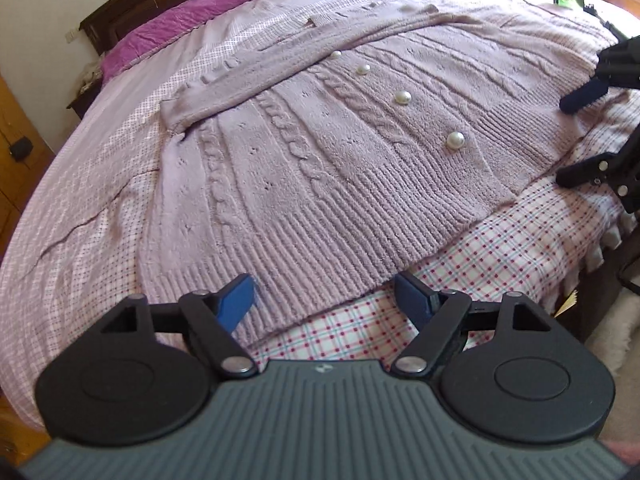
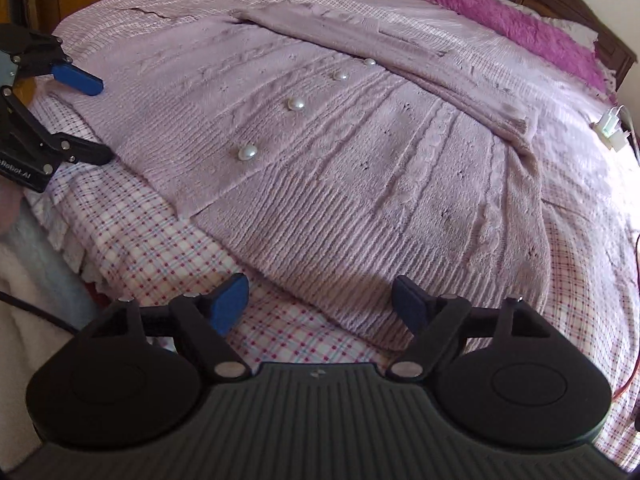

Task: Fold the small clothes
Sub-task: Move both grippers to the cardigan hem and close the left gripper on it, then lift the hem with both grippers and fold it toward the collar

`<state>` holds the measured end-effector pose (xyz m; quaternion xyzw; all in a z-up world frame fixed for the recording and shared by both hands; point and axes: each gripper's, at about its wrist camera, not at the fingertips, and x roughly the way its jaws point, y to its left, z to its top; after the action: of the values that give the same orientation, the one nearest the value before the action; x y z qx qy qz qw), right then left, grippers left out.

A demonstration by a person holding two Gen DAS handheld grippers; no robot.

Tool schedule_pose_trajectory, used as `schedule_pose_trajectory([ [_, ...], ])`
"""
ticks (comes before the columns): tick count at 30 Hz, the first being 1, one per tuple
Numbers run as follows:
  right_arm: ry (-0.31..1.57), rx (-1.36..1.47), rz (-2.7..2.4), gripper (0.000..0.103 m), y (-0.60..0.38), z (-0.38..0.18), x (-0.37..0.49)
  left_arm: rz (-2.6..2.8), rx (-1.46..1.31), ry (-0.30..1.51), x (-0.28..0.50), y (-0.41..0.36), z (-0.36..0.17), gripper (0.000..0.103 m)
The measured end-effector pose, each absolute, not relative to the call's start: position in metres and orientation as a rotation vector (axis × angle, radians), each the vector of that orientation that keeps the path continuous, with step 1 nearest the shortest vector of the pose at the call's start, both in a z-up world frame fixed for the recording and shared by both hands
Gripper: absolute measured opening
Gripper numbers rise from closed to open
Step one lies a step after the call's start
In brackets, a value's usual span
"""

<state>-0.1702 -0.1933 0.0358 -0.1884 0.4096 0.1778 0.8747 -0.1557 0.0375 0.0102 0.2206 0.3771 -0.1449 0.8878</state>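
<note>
Your left gripper (image 1: 325, 300) hangs low with its jaws spread wide, blue pads (image 1: 236, 305) facing each other and nothing between them. Your right gripper (image 2: 320, 304) sits the same way, jaws wide apart and empty. The two are well apart, side by side, each showing at the edge of the other's view, both angled forward and down.

the cardigan (image 1: 320, 168) lies flat on the bed (image 1: 500, 240), its hem toward the near edge and its buttons (image 1: 455, 141) in a row up the middle. both sleeves (image 1: 248, 84) are folded across the chest. the left claw (image 1: 324, 304) sits at one hem corner, the right claw (image 2: 320, 304) at the other, each with jaws apart. a pillow (image 2: 500, 12) lies behind the cardigan by the headboard (image 2: 580, 4).
</note>
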Motion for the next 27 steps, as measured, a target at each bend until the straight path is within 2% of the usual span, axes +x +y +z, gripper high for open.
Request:
schedule_pose_trajectory([
  [6,0.789,-0.432,0.290,0.084,-0.189,0.031,-0.159,-0.255,0.468,0.729,-0.139,0.032,0.004,0.082],
  [10,0.765,-0.405,0.282,0.081,-0.191,0.030,-0.157,-0.231,0.422,0.689,-0.136,0.033,0.002,0.078],
  [11,0.755,-0.397,0.280,0.079,-0.192,0.031,-0.158,-0.232,0.418,0.680,-0.137,0.033,0.002,0.069],
  [12,0.748,-0.390,0.285,0.072,-0.192,0.032,-0.159,-0.236,0.416,0.671,-0.138,0.033,0.003,0.065],
  [13,0.743,-0.381,0.293,0.066,-0.192,0.033,-0.160,-0.239,0.413,0.663,-0.139,0.033,0.004,0.056],
  [17,0.729,-0.385,0.313,0.053,-0.187,0.031,-0.163,-0.255,0.363,0.660,-0.138,0.035,0.006,0.018],
  [19,0.724,-0.377,0.319,0.047,-0.186,0.030,-0.163,-0.255,0.326,0.661,-0.137,0.038,0.009,0.012],
  [23,0.720,-0.314,0.391,0.050,-0.187,0.039,-0.167,-0.254,0.219,0.653,-0.130,0.046,0.021,0.008],
  [27,0.740,-0.342,0.482,0.067,-0.176,0.042,-0.174,-0.239,0.138,0.636,-0.125,0.052,0.034,0.008],
])
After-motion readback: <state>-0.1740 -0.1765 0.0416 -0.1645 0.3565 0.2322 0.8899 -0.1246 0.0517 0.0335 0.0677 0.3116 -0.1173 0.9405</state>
